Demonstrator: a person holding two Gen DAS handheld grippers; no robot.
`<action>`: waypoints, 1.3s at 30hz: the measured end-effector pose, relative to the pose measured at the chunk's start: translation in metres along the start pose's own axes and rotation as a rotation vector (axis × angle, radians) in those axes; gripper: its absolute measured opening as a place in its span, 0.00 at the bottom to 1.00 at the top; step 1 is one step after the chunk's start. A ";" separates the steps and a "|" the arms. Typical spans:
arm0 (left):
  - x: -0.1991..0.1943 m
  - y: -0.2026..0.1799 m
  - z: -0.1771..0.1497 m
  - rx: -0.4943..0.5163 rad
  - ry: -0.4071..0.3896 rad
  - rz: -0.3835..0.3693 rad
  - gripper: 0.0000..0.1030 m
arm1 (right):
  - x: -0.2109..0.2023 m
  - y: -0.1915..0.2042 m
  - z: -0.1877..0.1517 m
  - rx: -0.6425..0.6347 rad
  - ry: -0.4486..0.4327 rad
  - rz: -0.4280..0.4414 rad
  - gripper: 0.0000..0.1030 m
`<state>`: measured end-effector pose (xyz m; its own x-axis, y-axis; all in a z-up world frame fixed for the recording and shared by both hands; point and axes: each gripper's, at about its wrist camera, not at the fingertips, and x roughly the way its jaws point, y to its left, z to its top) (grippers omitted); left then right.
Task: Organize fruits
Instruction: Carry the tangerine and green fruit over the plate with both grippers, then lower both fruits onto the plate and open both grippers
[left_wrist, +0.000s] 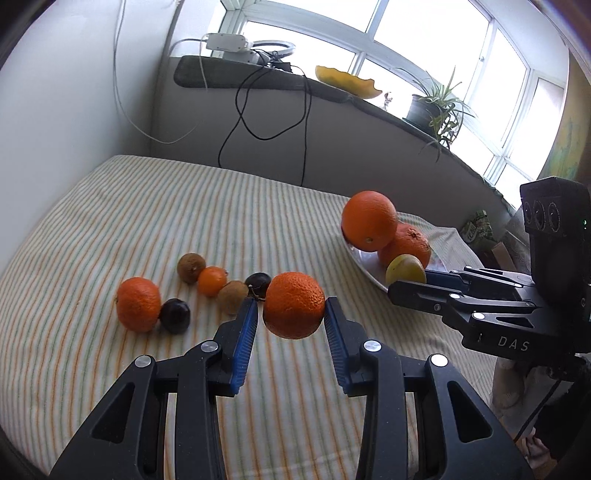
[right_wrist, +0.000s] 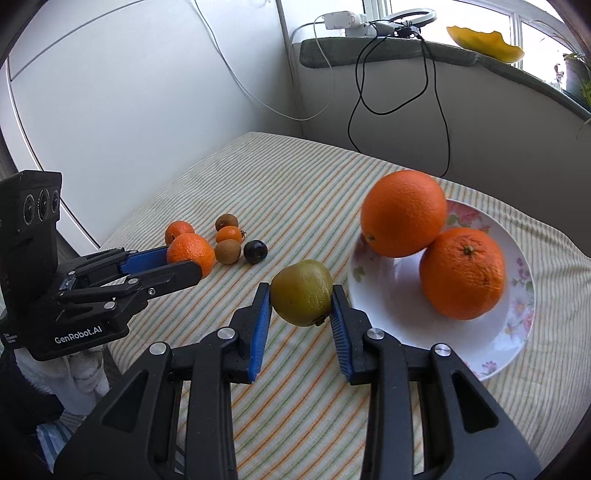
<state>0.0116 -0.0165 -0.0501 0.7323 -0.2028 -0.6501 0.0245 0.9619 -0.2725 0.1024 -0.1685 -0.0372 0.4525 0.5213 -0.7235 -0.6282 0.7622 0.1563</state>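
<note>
My left gripper (left_wrist: 291, 317) is shut on a mandarin (left_wrist: 294, 305), held above the striped cloth; it also shows in the right wrist view (right_wrist: 191, 254). My right gripper (right_wrist: 301, 295) is shut on a yellow-green fruit (right_wrist: 302, 291) just left of the floral plate (right_wrist: 495, 354). Two large oranges (right_wrist: 403, 213) (right_wrist: 462, 272) lie on the plate. On the cloth lie another mandarin (left_wrist: 138, 303), a small orange fruit (left_wrist: 211, 280), two kiwis (left_wrist: 191, 267) (left_wrist: 232, 296) and two dark plums (left_wrist: 175, 315) (left_wrist: 258, 283).
The striped cloth (left_wrist: 110, 206) covers the table, against a white wall on the left. Behind is a sill with cables (left_wrist: 258, 122), a white device (left_wrist: 227, 42), a yellow dish (left_wrist: 347, 81) and a potted plant (left_wrist: 436, 107).
</note>
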 end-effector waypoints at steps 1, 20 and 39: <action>0.002 -0.004 0.001 0.008 0.002 -0.008 0.35 | -0.003 -0.004 -0.001 0.006 -0.002 -0.007 0.32; 0.054 -0.067 0.026 0.116 0.051 -0.119 0.35 | -0.026 -0.059 -0.022 0.098 0.008 -0.093 0.32; 0.081 -0.078 0.033 0.133 0.099 -0.130 0.35 | -0.017 -0.077 -0.024 0.119 0.031 -0.096 0.32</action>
<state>0.0914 -0.1018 -0.0587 0.6465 -0.3374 -0.6843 0.2090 0.9409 -0.2664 0.1284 -0.2448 -0.0531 0.4860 0.4336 -0.7588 -0.5030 0.8488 0.1629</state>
